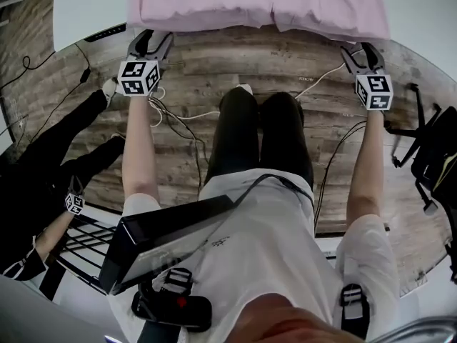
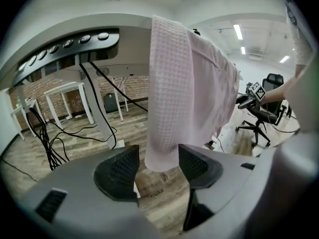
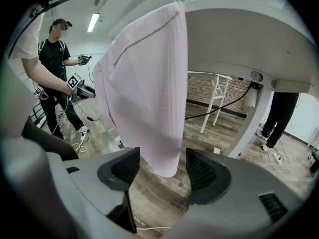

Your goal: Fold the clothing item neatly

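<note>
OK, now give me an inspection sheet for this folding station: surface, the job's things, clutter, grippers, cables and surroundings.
Surface: white table, only its near edge in view.
Job's things: pink garment draped over the table edge, its lower part hanging toward the floor.
Clutter: nothing seen.
Grippers: left hand-held gripper open, one hanging bottom corner lined up between its jaws, pads not pressing; right hand-held gripper open, the other corner likewise.
Cables: loose cables on the wood floor; black power strip at the table edge.
Surroundings: office chair at right; another person in black at left.
</note>
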Available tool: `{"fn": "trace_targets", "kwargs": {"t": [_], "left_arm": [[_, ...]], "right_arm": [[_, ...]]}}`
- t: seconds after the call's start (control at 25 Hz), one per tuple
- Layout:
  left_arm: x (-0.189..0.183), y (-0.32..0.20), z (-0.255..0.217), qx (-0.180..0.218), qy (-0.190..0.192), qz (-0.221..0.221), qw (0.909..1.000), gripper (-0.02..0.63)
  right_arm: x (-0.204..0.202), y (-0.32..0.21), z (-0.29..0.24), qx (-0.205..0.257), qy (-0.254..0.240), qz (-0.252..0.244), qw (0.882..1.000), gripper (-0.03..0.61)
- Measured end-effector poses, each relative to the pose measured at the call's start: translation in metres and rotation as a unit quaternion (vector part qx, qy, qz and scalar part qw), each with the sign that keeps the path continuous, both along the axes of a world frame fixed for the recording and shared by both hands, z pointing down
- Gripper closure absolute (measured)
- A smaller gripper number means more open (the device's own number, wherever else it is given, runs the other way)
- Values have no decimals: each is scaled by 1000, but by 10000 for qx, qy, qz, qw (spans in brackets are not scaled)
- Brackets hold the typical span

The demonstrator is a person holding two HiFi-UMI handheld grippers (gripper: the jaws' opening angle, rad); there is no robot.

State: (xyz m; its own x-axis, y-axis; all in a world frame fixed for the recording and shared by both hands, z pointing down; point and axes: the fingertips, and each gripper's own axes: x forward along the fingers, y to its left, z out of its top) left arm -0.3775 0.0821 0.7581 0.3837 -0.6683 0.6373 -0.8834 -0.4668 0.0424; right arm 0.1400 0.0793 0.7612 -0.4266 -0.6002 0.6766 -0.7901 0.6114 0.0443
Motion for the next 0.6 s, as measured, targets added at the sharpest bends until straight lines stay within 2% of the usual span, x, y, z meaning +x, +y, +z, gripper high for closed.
{"fn": "trace_targets", "kwargs": {"t": [0.12, 0.28, 0.44, 0.48, 0.52, 0.56, 0.6], "left_arm": [[1, -6, 7, -9, 63, 91, 9999, 385], [14, -14, 17, 2, 120, 428, 9990, 385], [14, -27, 9, 197, 75, 495, 9986, 389], [15, -28, 3, 257, 86, 505, 9984, 479], [16, -29, -3, 288, 107, 519, 9982, 569], [18, -27, -8, 275, 144, 540, 9981, 583], [21, -23, -11, 223, 195, 565, 9980, 589]], "right_arm": [[8, -13, 5, -3, -61, -2, 10000, 308], [7, -23, 11, 41, -128, -103, 9999, 308], [0, -27, 14, 23, -165, -198, 9997, 308], [-3, -27, 11, 38, -210, -219, 9995, 317], [-6, -26, 6, 64, -282, -225, 9993, 452], [-9, -24, 0, 73, -369, -222, 9990, 569], [-12, -21, -5, 45, -449, -223, 9987, 569]]}}
